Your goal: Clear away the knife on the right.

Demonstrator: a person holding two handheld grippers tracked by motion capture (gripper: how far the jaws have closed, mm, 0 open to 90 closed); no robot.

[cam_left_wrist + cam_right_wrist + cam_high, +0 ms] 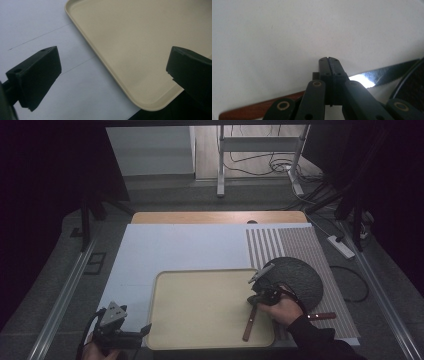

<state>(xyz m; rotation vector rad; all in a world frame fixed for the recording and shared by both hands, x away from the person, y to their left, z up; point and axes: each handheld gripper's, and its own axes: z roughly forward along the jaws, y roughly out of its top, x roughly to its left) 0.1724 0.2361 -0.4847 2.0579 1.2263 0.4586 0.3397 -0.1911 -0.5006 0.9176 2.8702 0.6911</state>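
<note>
- White tabletop [175,250] with a striped placemat [295,245] at right; beige tray [200,305] sits at the near edge.
- Dark round plate [300,277] on the placemat, just beside the tray's right rim.
- Wood-handled knife [249,323] lies inside the tray near its right edge; a second wooden handle [322,316] lies on the placemat, well apart.
- Right gripper [329,61]: jaws pressed together over the knife, blade passing behind them; grip on it — cannot tell.
- Left gripper [112,72]: jaws spread wide, empty, above the tray's near-left corner.
- Judgement: knife placement step; next, free the knife flat, lift clear, then fetch the second utensil.
</note>
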